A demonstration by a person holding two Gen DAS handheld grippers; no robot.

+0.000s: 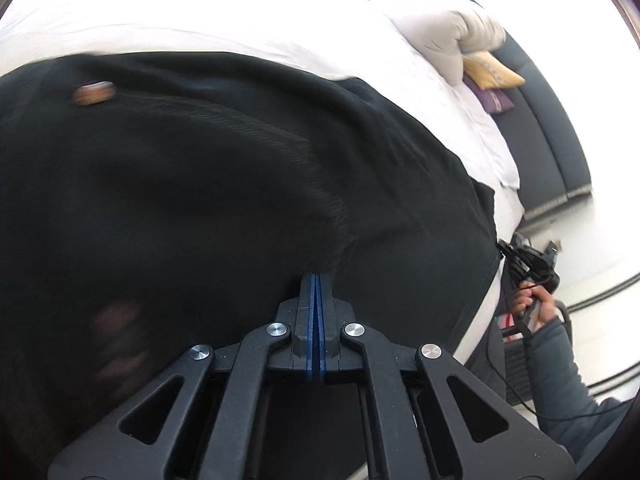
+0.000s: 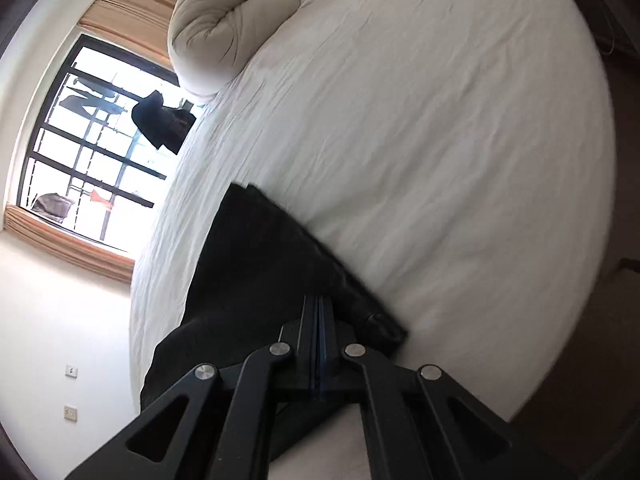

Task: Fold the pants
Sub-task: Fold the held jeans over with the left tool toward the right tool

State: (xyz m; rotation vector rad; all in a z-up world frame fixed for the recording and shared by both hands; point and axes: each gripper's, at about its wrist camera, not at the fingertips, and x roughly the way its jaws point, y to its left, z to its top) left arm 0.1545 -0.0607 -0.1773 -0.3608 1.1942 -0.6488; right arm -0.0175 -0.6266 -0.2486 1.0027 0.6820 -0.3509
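I see black pants [image 1: 224, 184] spread on white bed sheet [image 1: 168, 20]. My left gripper [image 1: 316, 280] clenched on pants fabric; my right gripper [image 2: 318, 304] clenched on pants [image 2: 256, 264] edge. Brown patch [image 1: 94, 93] on pants too blurred to read. Pillow [image 2: 224, 20] near window [image 2: 92, 140].

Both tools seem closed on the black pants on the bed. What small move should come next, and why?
Probably carry both grips together across the white sheet to lay the fold. The left tool and right tool are each shut on the black pants, part of which lies on the bed.
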